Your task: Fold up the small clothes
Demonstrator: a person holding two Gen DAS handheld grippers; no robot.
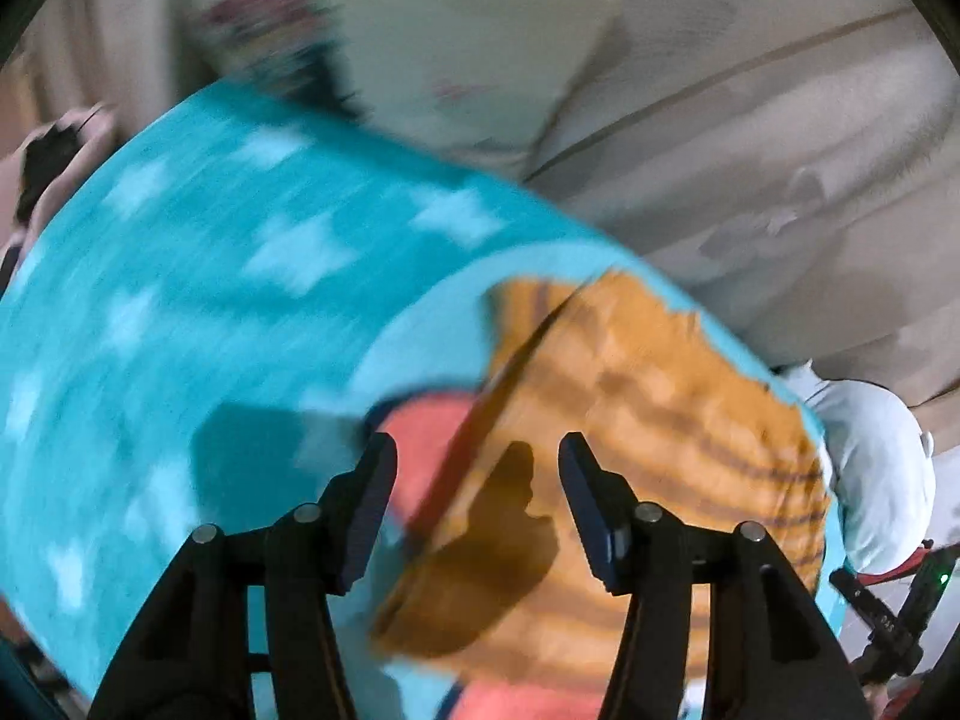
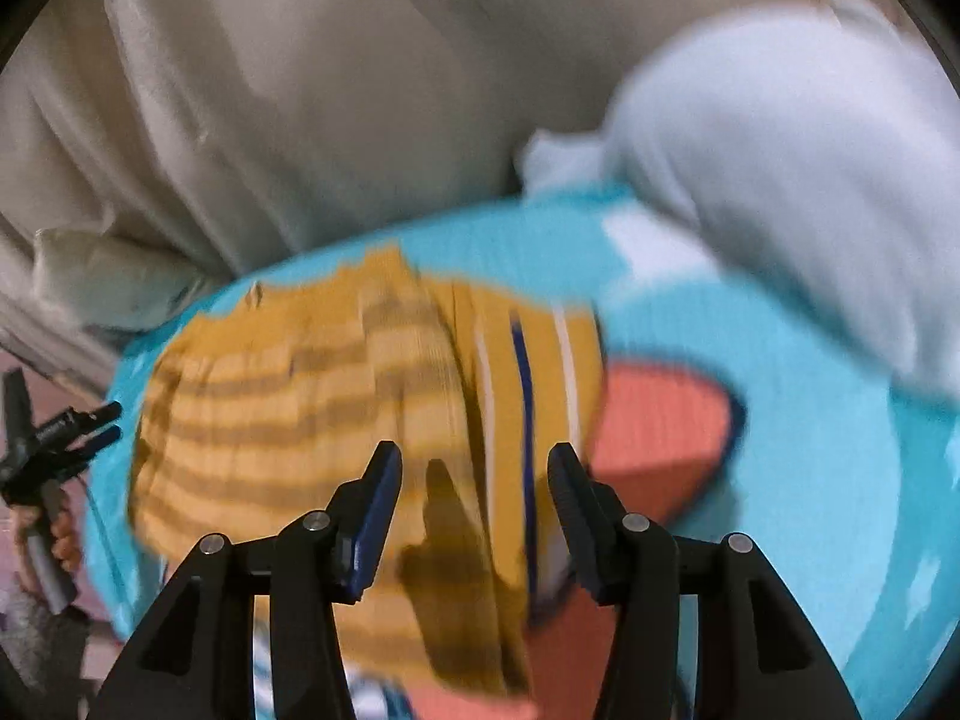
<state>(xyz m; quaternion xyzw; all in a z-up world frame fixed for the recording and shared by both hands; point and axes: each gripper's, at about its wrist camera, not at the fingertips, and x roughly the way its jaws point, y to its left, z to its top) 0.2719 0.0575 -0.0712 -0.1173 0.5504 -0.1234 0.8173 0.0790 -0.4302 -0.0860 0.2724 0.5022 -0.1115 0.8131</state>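
A small orange garment with brown stripes (image 1: 630, 450) lies folded on a turquoise surface with pale star marks (image 1: 210, 276). It also shows in the right wrist view (image 2: 312, 396), where its white and navy striped part (image 2: 522, 372) faces me. My left gripper (image 1: 477, 456) is open and empty just above the garment's edge. My right gripper (image 2: 474, 468) is open and empty above the garment. Both views are blurred by motion.
A pale blue-white garment (image 2: 780, 180) lies on the turquoise surface (image 2: 810, 480) at the right. A coral-red patch (image 2: 654, 426) shows beside the orange garment. Beige cloth (image 2: 300, 90) fills the background. The other gripper shows at each view's edge (image 2: 54, 444).
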